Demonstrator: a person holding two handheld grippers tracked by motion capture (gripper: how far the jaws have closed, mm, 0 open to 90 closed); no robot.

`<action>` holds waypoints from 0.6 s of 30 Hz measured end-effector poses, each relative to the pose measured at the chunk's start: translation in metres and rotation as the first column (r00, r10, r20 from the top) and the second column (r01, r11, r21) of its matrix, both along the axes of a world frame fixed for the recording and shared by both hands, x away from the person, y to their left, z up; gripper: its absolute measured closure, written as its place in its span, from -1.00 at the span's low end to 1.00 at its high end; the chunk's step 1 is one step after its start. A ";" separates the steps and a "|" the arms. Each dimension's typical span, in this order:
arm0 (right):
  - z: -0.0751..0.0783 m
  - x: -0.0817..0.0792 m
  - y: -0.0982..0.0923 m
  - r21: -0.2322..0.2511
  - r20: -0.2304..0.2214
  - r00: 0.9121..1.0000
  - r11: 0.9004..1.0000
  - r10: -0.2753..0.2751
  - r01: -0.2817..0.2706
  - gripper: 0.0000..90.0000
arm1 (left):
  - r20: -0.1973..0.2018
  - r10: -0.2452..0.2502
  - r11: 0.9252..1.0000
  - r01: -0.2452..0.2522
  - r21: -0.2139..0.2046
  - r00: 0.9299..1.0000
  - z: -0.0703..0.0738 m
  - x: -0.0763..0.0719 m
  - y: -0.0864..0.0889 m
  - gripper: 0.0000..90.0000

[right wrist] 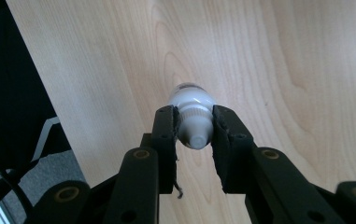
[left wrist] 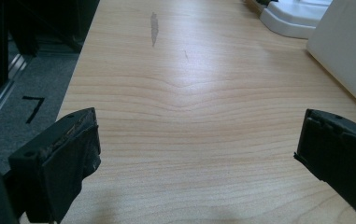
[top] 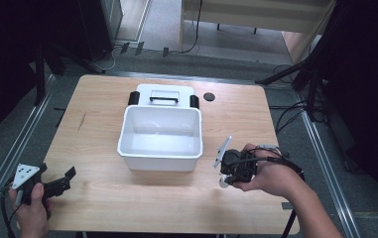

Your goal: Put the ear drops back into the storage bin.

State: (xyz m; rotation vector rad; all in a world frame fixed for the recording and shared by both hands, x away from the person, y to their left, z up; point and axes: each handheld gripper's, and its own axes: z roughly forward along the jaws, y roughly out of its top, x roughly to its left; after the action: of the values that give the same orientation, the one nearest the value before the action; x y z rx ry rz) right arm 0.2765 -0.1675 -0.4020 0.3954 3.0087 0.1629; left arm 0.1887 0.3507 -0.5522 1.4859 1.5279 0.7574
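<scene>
Nearest the camera, the person's two forearms came in over the near edge of the worktop (top: 102, 198), one at each near corner. The white bin (top: 160, 136) stood open at the middle of the worktop, its lid (top: 164, 95) laid flat just behind it toward the far edge, probably so that things could be dropped straight in. The left gripper (top: 62, 182) rested low at the near left corner, jaws spread wide with nothing but bare wood between them, seemingly waiting. The right gripper (right wrist: 195, 128) pointed down near the right edge, just beside the bin, jaws clenched on a small white bottle (right wrist: 192, 105) by its ribbed cap, so the body hung free above the wood. In the high view the hand and gripper covered most of the bottle. Any label was out of sight. A small dark disc (top: 208, 96) near the far edge was too small to identify.
</scene>
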 end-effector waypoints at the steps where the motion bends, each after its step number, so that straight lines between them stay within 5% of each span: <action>1: 0.003 0.001 0.000 0.002 0.002 1.000 1.000 -0.001 0.001 0.61 | 0.001 -0.001 1.000 0.001 0.001 1.000 0.000 0.000 0.000 -1.00; 18: 0.056 0.022 0.016 0.040 0.035 0.998 0.998 0.043 -0.044 0.61 | 0.006 0.001 1.000 -0.001 0.003 1.000 0.000 0.000 -0.001 -1.00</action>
State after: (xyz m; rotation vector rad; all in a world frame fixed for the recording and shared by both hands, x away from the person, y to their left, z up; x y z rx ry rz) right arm 0.2982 -0.1518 -0.3464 0.3279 2.9856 0.2327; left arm 0.1885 0.3499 -0.5523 1.4843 1.5236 0.7638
